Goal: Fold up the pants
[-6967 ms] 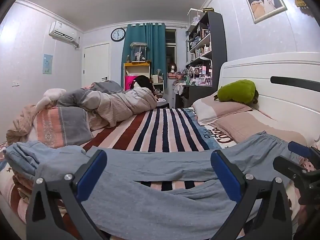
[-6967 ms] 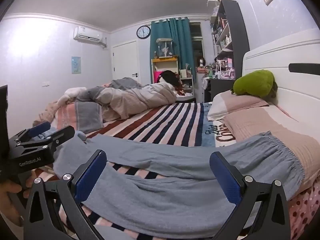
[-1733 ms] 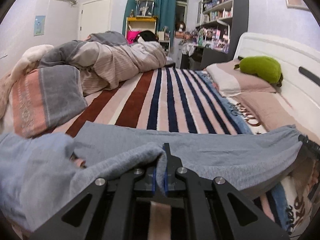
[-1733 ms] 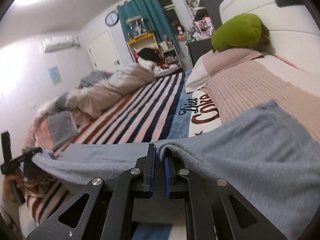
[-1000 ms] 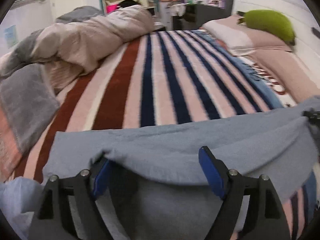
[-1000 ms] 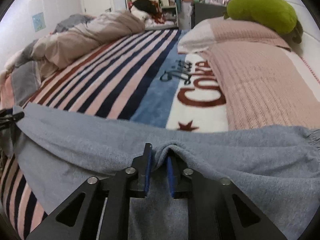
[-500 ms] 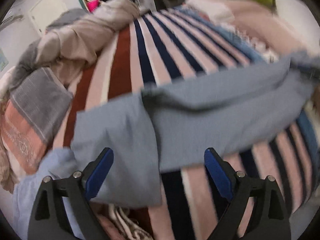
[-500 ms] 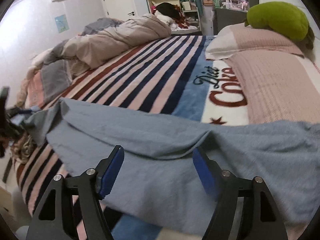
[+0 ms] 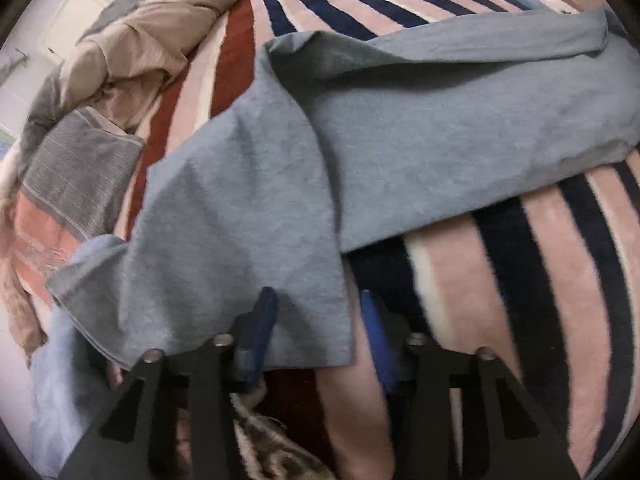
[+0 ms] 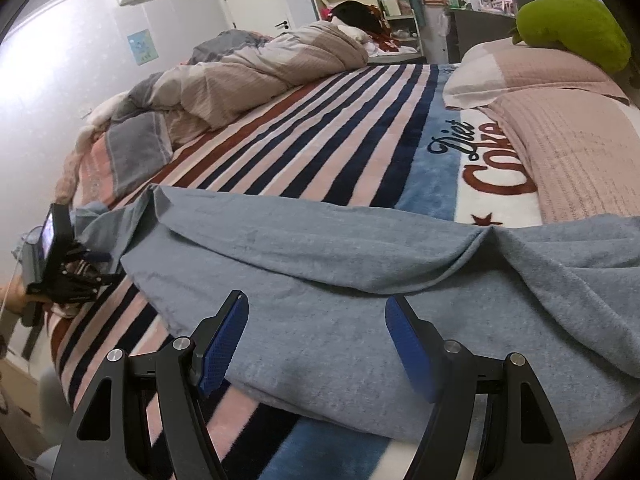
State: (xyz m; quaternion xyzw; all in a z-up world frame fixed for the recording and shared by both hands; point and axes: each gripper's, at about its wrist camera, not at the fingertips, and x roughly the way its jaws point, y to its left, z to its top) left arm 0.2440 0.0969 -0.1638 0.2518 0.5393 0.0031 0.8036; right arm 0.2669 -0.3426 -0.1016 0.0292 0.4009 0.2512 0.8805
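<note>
Pants of soft grey-blue jersey (image 10: 360, 280) lie lengthwise across our striped bed blanket (image 10: 320, 128). Our left tool (image 9: 316, 316) is closing around the leg hem, not yet pinching; our right tool (image 10: 316, 340) hovers open, empty, over the waist end.

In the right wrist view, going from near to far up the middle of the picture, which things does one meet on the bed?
Right gripper → grey-blue cotton pants lying flat → striped fleece blanket in pink, navy and dark red → bunched beige and grey quilt at the far side.
</note>
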